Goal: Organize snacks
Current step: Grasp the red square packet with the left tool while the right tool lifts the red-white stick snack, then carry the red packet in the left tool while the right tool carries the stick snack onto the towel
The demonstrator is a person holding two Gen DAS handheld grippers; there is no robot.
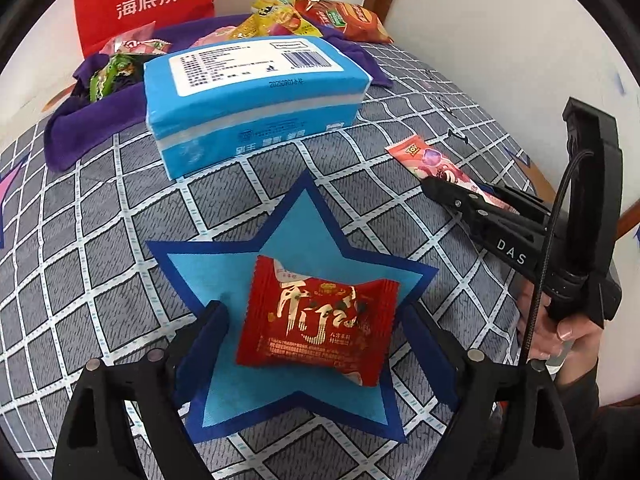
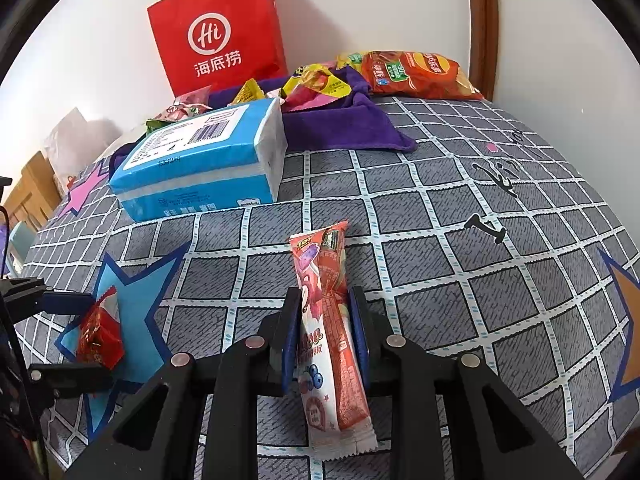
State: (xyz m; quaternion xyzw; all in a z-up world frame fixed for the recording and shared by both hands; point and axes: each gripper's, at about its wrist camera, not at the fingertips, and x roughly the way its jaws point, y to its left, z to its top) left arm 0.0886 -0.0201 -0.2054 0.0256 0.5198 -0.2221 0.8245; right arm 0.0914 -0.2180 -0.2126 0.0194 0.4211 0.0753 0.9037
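**Red packet lies free between the left jaws; pink stick is pinched in the right**

The left gripper [image 1: 316, 320] stands with its jaws wide apart, one finger on each side of the red snack packet [image 1: 320, 320]. Neither pad presses on the wrapper; a gap shows on both sides. The packet lies flat on the blue star [image 1: 292, 240] printed on the checked bedspread [image 1: 100, 240], and its long axis runs across the gap from one finger towards the other, with its crimped ends facing the pads. It looks set down here, so the next step for this hand is probably to draw straight back without dragging the wrapper.

The right gripper [image 2: 325, 332] is clamped on a long pink snack stick [image 2: 330, 332]. The jaws are nearly together and grip it across its narrow width, about halfway along. The stick's long axis runs along the fingers, with its far end pointing towards the blue tissue pack [image 2: 200, 168] and the purple cloth [image 2: 340, 128] at the far edge of the bed, where other snack bags [image 2: 416, 76] are heaped beside a red paper bag [image 2: 216, 28]. The stick is well apart from the star, off to its right in the left wrist view.
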